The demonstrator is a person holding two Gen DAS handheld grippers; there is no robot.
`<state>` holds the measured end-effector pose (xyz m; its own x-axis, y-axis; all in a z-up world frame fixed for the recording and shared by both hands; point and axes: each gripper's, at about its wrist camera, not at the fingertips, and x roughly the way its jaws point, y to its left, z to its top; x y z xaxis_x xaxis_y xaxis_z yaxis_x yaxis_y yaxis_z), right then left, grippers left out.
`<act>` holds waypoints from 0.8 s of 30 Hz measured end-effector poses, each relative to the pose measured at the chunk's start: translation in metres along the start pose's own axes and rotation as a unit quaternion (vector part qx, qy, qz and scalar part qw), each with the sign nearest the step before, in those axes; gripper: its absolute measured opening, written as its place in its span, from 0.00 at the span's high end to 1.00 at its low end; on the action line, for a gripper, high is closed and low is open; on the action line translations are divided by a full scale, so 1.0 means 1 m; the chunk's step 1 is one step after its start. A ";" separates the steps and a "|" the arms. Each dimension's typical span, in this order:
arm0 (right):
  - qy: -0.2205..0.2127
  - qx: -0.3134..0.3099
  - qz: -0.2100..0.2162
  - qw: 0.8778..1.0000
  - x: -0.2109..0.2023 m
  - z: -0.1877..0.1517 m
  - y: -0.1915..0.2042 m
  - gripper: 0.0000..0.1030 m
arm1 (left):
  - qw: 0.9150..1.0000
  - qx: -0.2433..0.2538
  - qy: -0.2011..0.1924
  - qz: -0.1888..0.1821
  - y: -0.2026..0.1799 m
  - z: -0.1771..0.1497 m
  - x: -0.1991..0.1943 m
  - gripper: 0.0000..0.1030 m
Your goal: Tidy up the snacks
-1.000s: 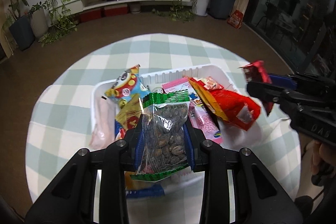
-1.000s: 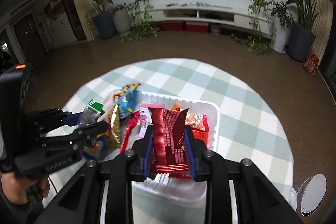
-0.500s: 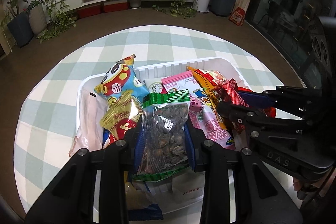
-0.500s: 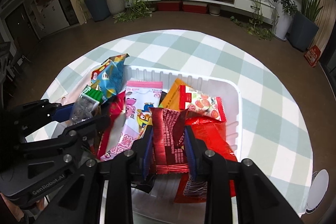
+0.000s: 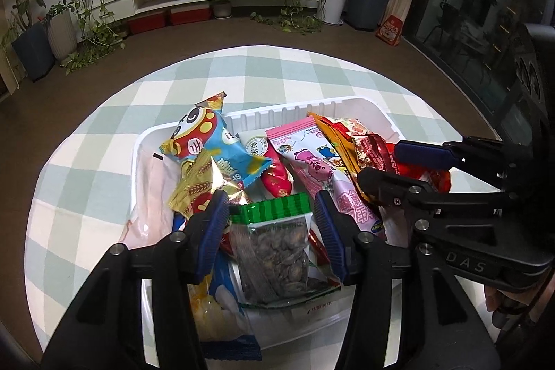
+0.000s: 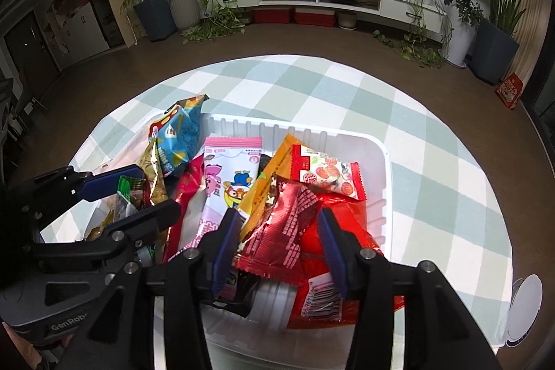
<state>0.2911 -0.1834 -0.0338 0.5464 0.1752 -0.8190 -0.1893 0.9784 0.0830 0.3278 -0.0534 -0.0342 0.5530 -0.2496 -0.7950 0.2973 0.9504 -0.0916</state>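
A white plastic bin (image 5: 347,103) on the checked table holds several snack packets. My left gripper (image 5: 270,207) hangs over the bin's near left part with its jaws opening. A clear bag of seeds with a green top (image 5: 274,248) lies loose between the blue pads, resting on the pile. My right gripper (image 6: 277,221) is over the bin's (image 6: 347,136) right part, jaws also opening. A crinkled red packet (image 6: 284,231) lies between its pads with a gap on each side. Each gripper shows in the other's view: right gripper (image 5: 381,162), left gripper (image 6: 156,191).
A blue cartoon packet (image 5: 208,141), a pink packet (image 5: 312,155), a gold packet (image 5: 201,182) and a red-and-white candy packet (image 6: 326,172) fill the bin. The round table's green-and-white cloth (image 5: 242,75) surrounds it. A white round object (image 6: 523,304) sits low beyond the table's right edge.
Both grippers came down into the bin, then their jaws spread. The seed bag and the red packet, gripped before, now lie loose on the pile.
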 end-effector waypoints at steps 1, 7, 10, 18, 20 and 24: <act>-0.003 0.002 0.001 1.000 -0.002 0.000 0.000 0.43 | 1.000 -0.001 -0.002 0.000 0.001 0.000 -0.004 0.52; -0.040 0.026 0.004 0.999 -0.033 -0.007 -0.003 0.29 | 0.999 0.010 -0.035 0.028 -0.005 -0.005 -0.042 0.26; -0.077 0.045 0.011 0.996 -0.061 -0.018 -0.007 0.14 | 0.997 0.007 -0.063 0.048 -0.006 -0.013 -0.069 0.18; -0.140 0.103 0.028 0.984 -0.123 -0.085 -0.010 0.02 | 0.992 -0.037 -0.070 0.096 -0.001 -0.073 -0.120 0.15; -0.143 0.119 0.029 0.982 -0.131 -0.105 -0.010 0.02 | 0.992 -0.048 -0.073 0.088 -0.003 -0.099 -0.131 0.15; -0.151 0.136 0.022 0.979 -0.147 -0.143 -0.007 0.02 | 0.989 -0.079 -0.070 0.104 -0.007 -0.149 -0.152 0.15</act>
<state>0.0950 -0.2315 0.0047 0.7664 0.2011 -0.6100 -0.0152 0.9551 0.2958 0.1258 0.0052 -0.0023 0.6952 -0.0590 -0.7164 0.0467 0.9982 -0.0368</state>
